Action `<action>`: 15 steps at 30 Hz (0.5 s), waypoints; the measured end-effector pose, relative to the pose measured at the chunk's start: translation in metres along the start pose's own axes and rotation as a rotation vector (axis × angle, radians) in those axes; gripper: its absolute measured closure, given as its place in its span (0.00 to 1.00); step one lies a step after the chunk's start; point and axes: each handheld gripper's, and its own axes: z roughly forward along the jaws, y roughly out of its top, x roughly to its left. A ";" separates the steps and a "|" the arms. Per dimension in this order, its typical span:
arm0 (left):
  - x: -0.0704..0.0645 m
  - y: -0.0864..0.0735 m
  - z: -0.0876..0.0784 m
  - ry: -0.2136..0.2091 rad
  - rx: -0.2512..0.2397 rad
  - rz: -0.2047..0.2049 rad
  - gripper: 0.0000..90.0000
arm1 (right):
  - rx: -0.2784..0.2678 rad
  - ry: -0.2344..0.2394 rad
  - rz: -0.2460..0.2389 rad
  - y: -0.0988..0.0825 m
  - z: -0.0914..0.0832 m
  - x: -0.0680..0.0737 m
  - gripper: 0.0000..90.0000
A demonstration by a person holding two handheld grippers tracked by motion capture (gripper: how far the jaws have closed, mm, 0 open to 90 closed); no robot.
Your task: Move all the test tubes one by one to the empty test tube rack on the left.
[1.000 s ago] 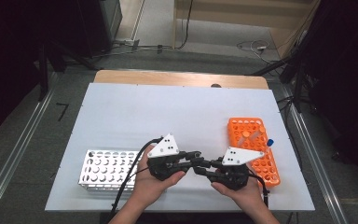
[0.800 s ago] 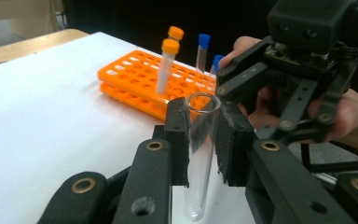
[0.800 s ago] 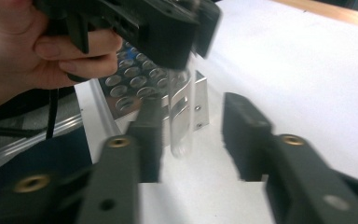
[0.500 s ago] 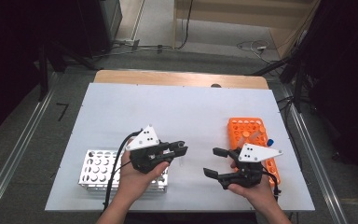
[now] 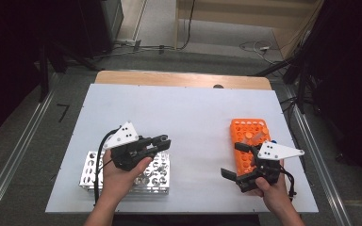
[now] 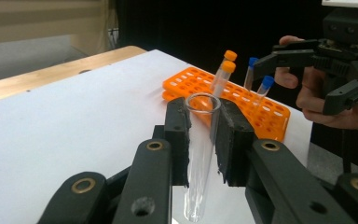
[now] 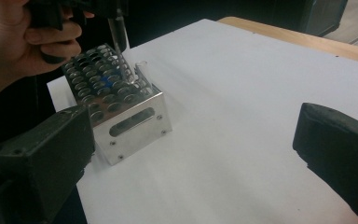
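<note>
A white rectangular tabletop [image 5: 188, 122] with a wooden far edge stands on grey floor; dark equipment and cables lie beyond. Near left, a perforated silver metal tube rack [image 5: 156, 176] holds one clear tube at its corner [image 7: 141, 70]. Near right, a flat orange plastic tube rack [image 5: 249, 132] carries orange-capped [image 6: 225, 70] and blue-capped tubes [image 6: 264, 86]. The left gripper [image 6: 201, 133], above the metal rack, is clamped on an open clear glass test tube [image 6: 199, 158], held upright. The right gripper [image 5: 239, 161], beside the orange rack, has its jaws wide apart and empty. The left hand [image 5: 122, 176] covers part of the metal rack; a blue item inside it is indistinct.
</note>
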 end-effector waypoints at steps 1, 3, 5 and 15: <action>0.001 0.000 -0.003 0.008 0.001 0.000 0.85 | -0.002 -0.001 -0.001 0.000 -0.001 -0.001 0.00; 0.004 -0.001 -0.007 0.020 -0.003 -0.002 0.85 | -0.006 -0.005 -0.003 -0.001 -0.004 -0.002 0.00; 0.006 -0.002 -0.011 0.032 -0.010 -0.008 0.85 | -0.007 -0.006 -0.004 -0.001 -0.004 -0.002 0.00; 0.018 -0.012 -0.015 0.095 0.014 -0.014 0.85 | -0.010 -0.021 -0.007 -0.001 -0.008 -0.005 0.00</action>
